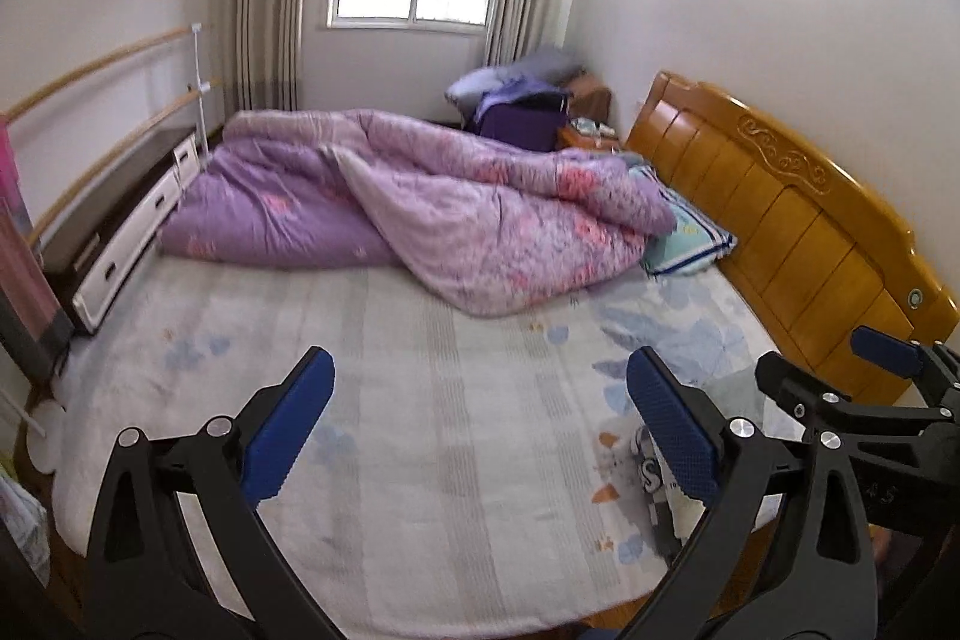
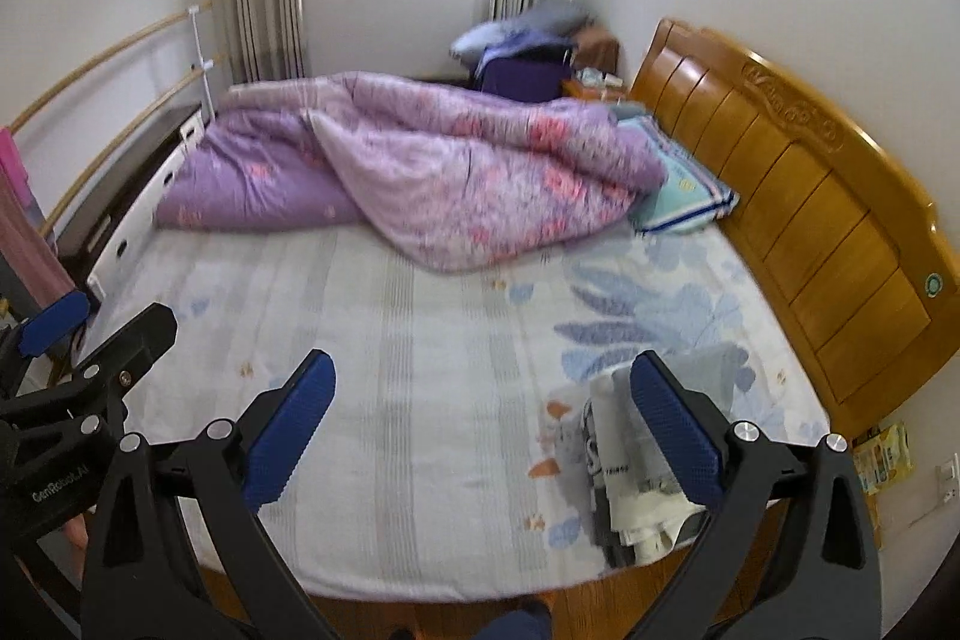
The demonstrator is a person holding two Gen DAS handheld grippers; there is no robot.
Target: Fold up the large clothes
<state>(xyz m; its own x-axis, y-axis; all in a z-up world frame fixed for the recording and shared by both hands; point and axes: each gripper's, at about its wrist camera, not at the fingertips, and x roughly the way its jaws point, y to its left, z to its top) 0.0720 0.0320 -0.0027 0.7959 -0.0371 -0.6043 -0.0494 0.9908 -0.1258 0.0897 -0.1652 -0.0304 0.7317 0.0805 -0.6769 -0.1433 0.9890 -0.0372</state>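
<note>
A folded white, grey and black garment (image 2: 630, 466) lies at the near right corner of the bed, partly behind my right gripper's right finger; it also shows in the left wrist view (image 1: 657, 484). My left gripper (image 1: 480, 424) is open and empty above the bed's near edge. My right gripper (image 2: 483, 424) is open and empty, held just left of the garment. The right gripper shows in the left wrist view (image 1: 834, 370), and the left gripper shows in the right wrist view (image 2: 102, 322).
The bed (image 2: 420, 340) has a pale striped sheet. A crumpled purple quilt (image 2: 420, 160) and a pillow (image 2: 684, 196) lie at the far side. A wooden headboard (image 2: 810, 196) runs along the right. A white drawer unit (image 1: 126, 232) stands on the left.
</note>
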